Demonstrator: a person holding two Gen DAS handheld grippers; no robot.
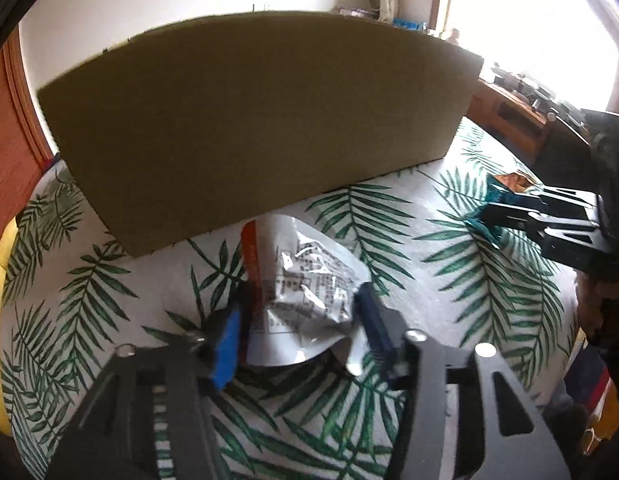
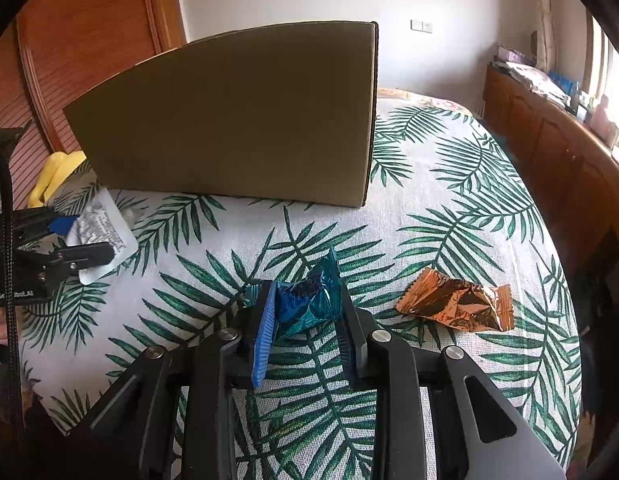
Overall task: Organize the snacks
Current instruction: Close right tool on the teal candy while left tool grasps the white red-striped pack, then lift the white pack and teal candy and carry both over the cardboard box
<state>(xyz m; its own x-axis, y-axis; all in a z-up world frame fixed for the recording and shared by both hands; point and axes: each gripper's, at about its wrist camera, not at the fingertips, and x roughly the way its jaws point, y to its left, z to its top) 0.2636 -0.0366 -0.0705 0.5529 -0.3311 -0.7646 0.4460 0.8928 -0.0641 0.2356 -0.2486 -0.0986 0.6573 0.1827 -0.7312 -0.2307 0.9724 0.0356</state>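
My left gripper point(image 1: 297, 316) is shut on a crumpled silver and white snack packet point(image 1: 305, 280) with an orange strip, just above the leaf-print tablecloth. My right gripper point(image 2: 307, 304) is shut on a blue foil candy point(image 2: 309, 300); it also shows in the left wrist view point(image 1: 505, 216) at the right. An orange foil candy point(image 2: 457, 304) lies on the cloth to the right of the right gripper. A tall brown cardboard box point(image 1: 261, 120) stands behind both grippers; its inside is hidden. It also shows in the right wrist view point(image 2: 245, 120).
The table has a white cloth with green leaves point(image 2: 449, 208). A yellow object point(image 2: 53, 176) lies at the far left beside the box. A wooden cabinet point(image 2: 549, 140) with clutter runs along the right wall, and a wooden door point(image 2: 89, 40) stands at the left.
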